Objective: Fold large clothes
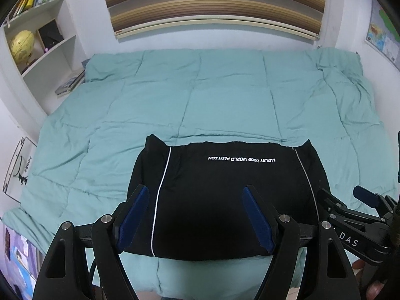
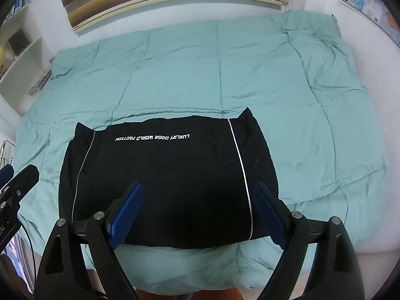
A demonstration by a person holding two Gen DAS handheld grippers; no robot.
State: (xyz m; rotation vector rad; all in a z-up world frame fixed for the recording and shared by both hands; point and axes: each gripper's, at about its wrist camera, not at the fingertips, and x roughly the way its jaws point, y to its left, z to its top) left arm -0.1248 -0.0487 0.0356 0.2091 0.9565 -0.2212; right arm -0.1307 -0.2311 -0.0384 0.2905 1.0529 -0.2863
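A black garment (image 1: pixel 225 200) with thin white stripes and white lettering lies folded into a flat rectangle on the teal quilt, near its front edge; it also shows in the right wrist view (image 2: pixel 170 180). My left gripper (image 1: pixel 196 192) is open and empty, held above the garment's near left part. My right gripper (image 2: pixel 198 190) is open and empty above its near right part. The right gripper also shows at the right edge of the left wrist view (image 1: pixel 360 205). The left gripper shows at the left edge of the right wrist view (image 2: pixel 15 185).
The teal quilt (image 1: pixel 212 95) covers the whole bed (image 2: pixel 225 62). A white shelf with a yellow globe (image 1: pixel 22 45) and books stands at the left. A striped blind (image 1: pixel 212 2) hangs on the far wall. A map (image 1: pixel 382 32) hangs on the right wall.
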